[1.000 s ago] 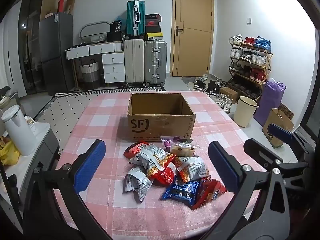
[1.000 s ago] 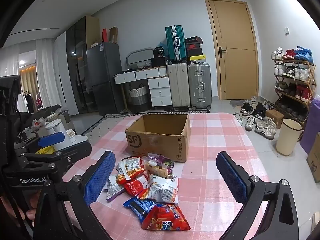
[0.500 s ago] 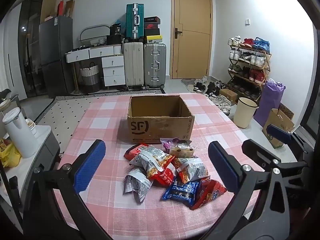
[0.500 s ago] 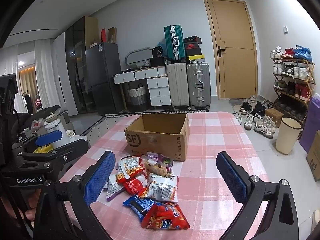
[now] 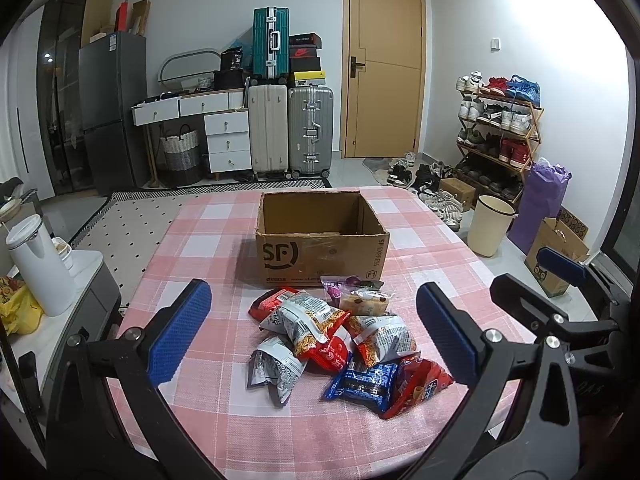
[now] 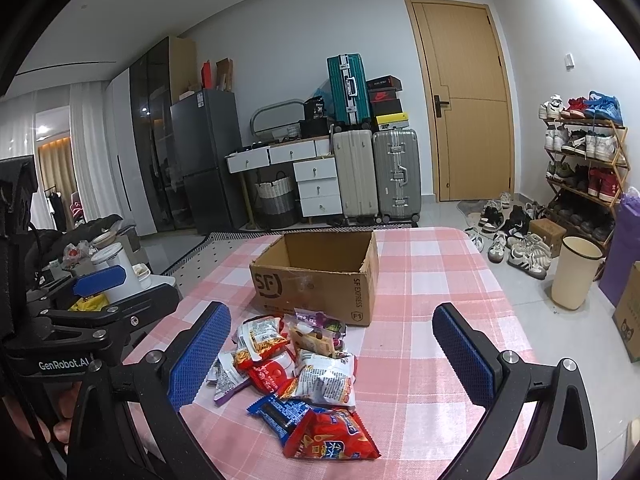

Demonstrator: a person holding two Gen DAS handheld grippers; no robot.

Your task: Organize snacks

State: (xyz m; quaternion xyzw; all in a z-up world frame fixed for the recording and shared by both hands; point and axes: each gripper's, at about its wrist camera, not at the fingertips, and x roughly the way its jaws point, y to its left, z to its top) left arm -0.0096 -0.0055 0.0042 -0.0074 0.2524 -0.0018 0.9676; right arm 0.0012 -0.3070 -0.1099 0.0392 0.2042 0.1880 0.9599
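On the pink checked table (image 5: 192, 240) a heap of snack packets (image 5: 340, 340) lay just near of an open box (image 5: 320, 240), which stood toward the far middle and looked bare inside as far as its visible floor showed. Both tools hung above the near edge, apart from every packet. The left gripper (image 5: 312, 332) was spread wide with nothing between its blue pads (image 5: 178, 332), and the right gripper (image 6: 332, 356) was likewise spread and held nothing.

Nothing looked packed yet, so the step in hand was probably the first pick. To do it well, the holder would best take an outer, free packet and leave the buried ones. The red bag (image 6: 332, 436) at the near right of the heap lay partly over the blue bar (image 6: 280, 412) and seemed the easiest for the right tool. The grey pouch (image 5: 276, 368) at the near left suited the left tool.

These bags looked puffed and slick, so a pinch across a crimped end seam would likely hold better than a squeeze on the belly, which could slip or crush the contents. Coming down with one pad on each side of the seam, closing, then lifting straight up would keep neighbours from dragging along. The carry should clear the near wall of the box before release, and each packet should be laid flat, leaving room for the rest
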